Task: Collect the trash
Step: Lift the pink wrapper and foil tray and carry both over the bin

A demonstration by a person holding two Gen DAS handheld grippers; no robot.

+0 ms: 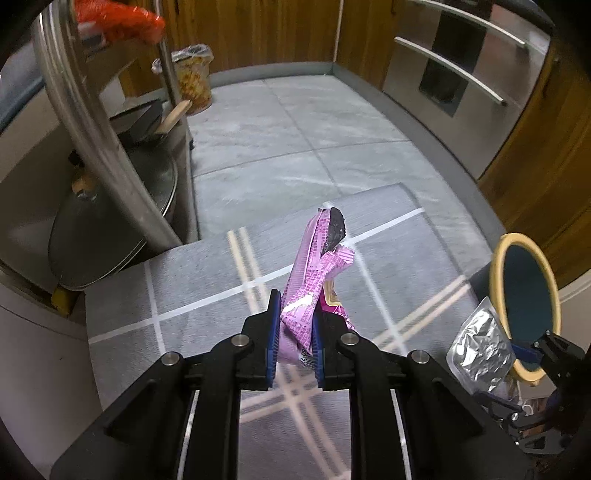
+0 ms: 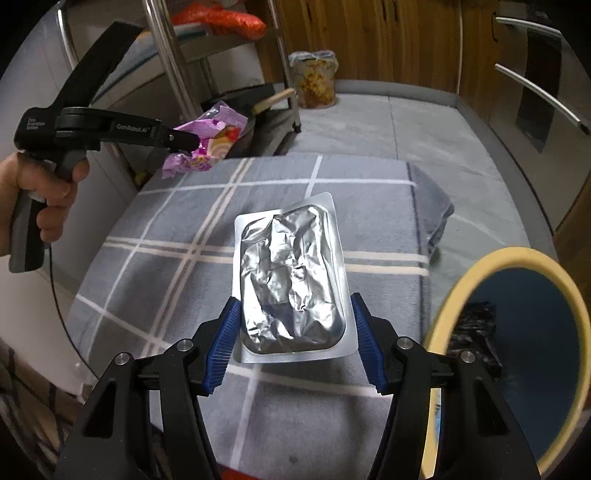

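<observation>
My left gripper [image 1: 295, 325] is shut on a pink snack wrapper [image 1: 314, 280] and holds it above the grey checked cloth [image 1: 184, 280]. It also shows in the right wrist view [image 2: 192, 142], far left, with the pink wrapper [image 2: 214, 136] in it. My right gripper [image 2: 293, 332] is shut on a crumpled silver foil pack [image 2: 291, 277], its blue pads against both side edges, held over the cloth [image 2: 147, 258]. The foil pack [image 1: 480, 347] shows in the left wrist view too. A bin with a yellow rim [image 2: 517, 350] and dark inside stands at the right, close to the right gripper.
A steel rack [image 1: 92, 110] with pots and an orange bag [image 1: 118, 18] stands at left. A full plastic-lined basket [image 2: 314, 77] sits on the floor by the wooden wall. Steel drawer handles [image 2: 535, 88] are at right. A grey towel [image 2: 432, 206] hangs off the cloth's edge.
</observation>
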